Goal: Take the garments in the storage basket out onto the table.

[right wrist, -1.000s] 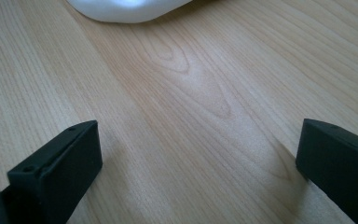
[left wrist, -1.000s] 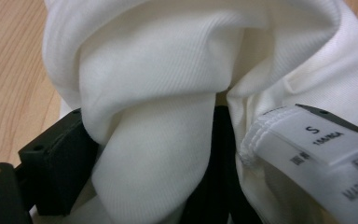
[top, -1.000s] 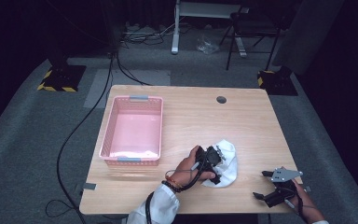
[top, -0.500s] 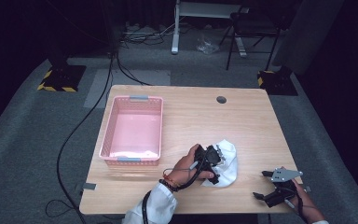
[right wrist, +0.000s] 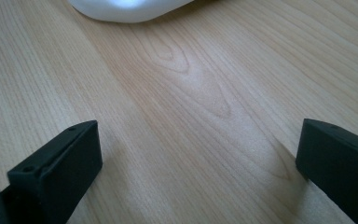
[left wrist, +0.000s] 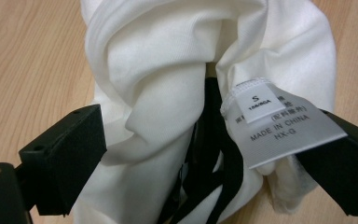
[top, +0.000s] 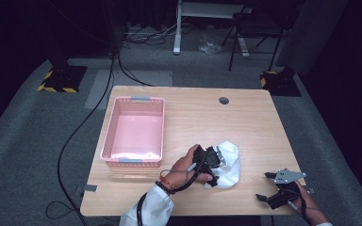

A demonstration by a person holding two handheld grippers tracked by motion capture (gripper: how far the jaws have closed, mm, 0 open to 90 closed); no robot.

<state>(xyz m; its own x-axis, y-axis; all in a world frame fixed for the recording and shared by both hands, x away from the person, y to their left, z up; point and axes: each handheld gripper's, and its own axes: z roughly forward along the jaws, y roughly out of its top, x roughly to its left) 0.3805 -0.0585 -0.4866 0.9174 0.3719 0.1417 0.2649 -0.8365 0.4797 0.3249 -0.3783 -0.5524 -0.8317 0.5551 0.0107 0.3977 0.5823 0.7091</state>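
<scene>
A bunched white garment [top: 230, 165] lies on the wooden table [top: 207, 117] near its front edge. My left gripper [top: 212, 159], held in a hand, presses into the garment's left side. In the left gripper view the jaws of the left gripper [left wrist: 205, 121] stand wide apart, with the white cloth [left wrist: 154, 60] bulging between them. A size label [left wrist: 275, 126] and a black strap [left wrist: 214, 154] show in its folds. My right gripper [top: 263, 186] rests open at the front right corner. Bare wood lies between the jaws of the right gripper [right wrist: 198, 130], and the garment's edge [right wrist: 126, 9] lies farther ahead.
A pink plastic basket [top: 140, 99] stands on the left half of the table, to the left of the garment. A round cable hole [top: 224, 100] sits near the far edge. Bare wood spreads across the right and far parts of the table.
</scene>
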